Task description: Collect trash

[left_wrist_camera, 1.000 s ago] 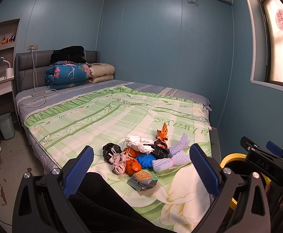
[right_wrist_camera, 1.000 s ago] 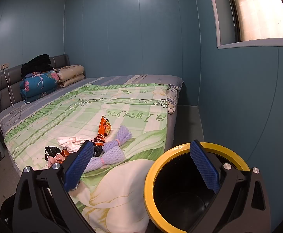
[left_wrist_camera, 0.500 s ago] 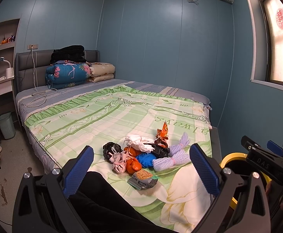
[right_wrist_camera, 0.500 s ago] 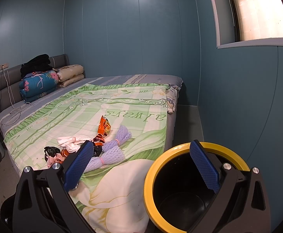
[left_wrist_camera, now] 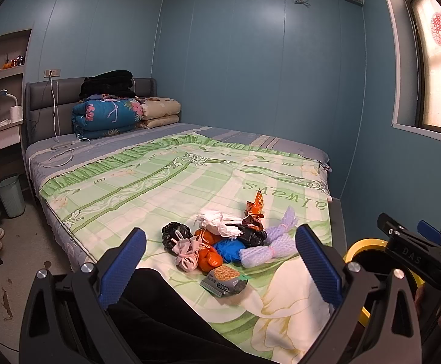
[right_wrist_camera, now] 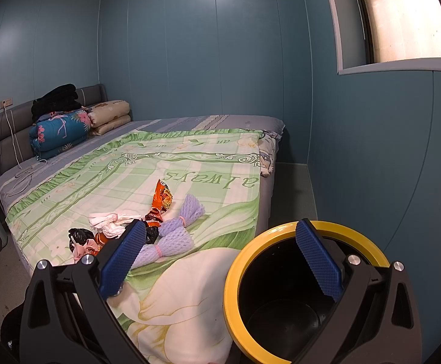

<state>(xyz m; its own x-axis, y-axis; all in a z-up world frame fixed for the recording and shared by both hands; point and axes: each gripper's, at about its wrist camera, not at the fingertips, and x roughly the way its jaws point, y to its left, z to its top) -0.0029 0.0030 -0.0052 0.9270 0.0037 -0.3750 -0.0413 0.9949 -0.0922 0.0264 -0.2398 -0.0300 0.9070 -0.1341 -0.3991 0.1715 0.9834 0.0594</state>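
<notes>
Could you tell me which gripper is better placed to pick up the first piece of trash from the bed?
Left. The left gripper is open and faces the trash pile; the right gripper, also open, sits nearer the yellow-rimmed bin.

My left tool and right tool look alike: black frames, ribbed blue pads, silver screws; "DAS" marks one housing.

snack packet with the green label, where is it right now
In the left wrist view the snack packet lies flat on the green bedspread, at the near edge of the trash pile, just in front of the orange bag and blue bag.
</notes>
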